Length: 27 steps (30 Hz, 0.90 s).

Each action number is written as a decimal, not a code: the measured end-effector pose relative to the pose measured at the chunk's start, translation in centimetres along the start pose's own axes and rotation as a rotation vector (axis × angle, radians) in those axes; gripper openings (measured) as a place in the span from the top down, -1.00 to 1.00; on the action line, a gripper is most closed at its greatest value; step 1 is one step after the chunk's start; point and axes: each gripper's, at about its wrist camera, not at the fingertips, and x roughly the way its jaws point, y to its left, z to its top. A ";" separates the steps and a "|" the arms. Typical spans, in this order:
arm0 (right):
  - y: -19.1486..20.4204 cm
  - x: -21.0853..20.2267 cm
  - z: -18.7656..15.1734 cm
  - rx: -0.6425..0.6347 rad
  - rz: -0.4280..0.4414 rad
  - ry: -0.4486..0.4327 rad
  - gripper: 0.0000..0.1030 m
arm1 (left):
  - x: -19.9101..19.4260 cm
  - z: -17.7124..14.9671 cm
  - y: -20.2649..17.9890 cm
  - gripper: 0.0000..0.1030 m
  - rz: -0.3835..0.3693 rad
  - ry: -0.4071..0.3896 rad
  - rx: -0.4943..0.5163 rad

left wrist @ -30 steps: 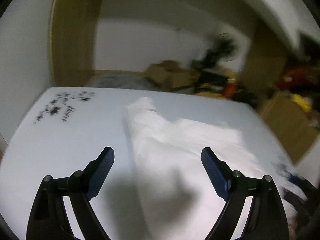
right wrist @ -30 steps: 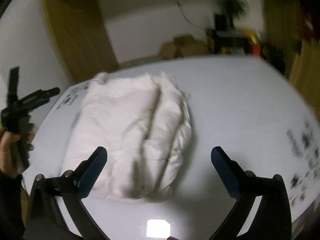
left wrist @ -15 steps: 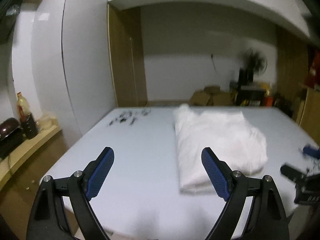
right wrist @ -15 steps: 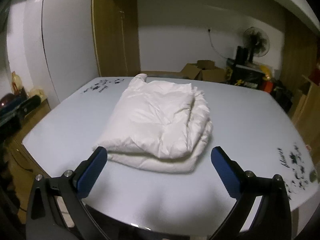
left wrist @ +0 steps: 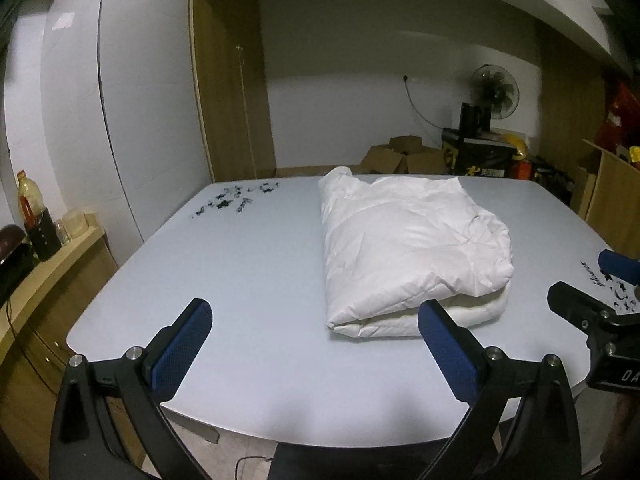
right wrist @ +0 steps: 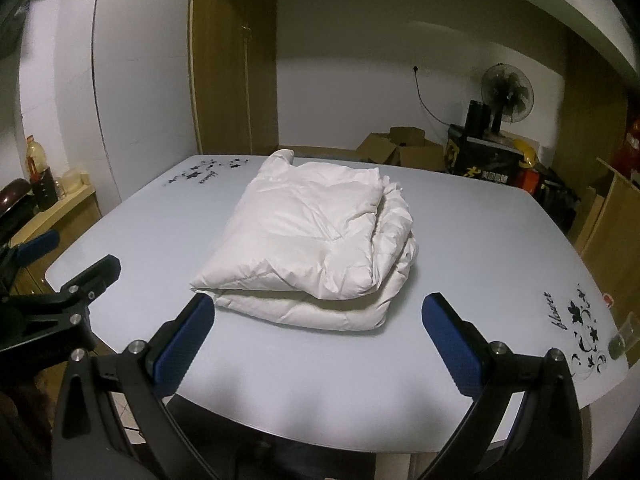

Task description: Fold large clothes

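A white padded garment [left wrist: 404, 248] lies folded into a thick rectangular bundle on the pale blue table [left wrist: 240, 280]; it also fills the middle of the right wrist view [right wrist: 316, 236]. My left gripper [left wrist: 314, 312] hovers over the table's near edge, left of the bundle; its jaws are opening and nothing is between them. My right gripper [right wrist: 319, 301] stands open just short of the bundle's near edge and holds nothing. Each gripper shows at the side of the other's view: the right gripper [left wrist: 600, 320] and the left gripper [right wrist: 60, 288].
Black flower prints mark the far left corner [left wrist: 236, 200] and the right side [right wrist: 576, 320] of the table. A clear cup [right wrist: 624, 336] sits at the right edge. Cardboard boxes [left wrist: 400, 156], a fan [left wrist: 494, 90] and a side counter with a bottle [left wrist: 30, 204] surround the table.
Both grippers have drawn back from close over the garment to the table's near edge, so the whole bundle shows. The left jaws stand slightly wider.
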 end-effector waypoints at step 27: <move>0.6 0.7 -0.4 0.010 -0.006 -0.005 -1.00 | 0.7 -0.3 0.2 -0.99 -0.012 0.050 -0.011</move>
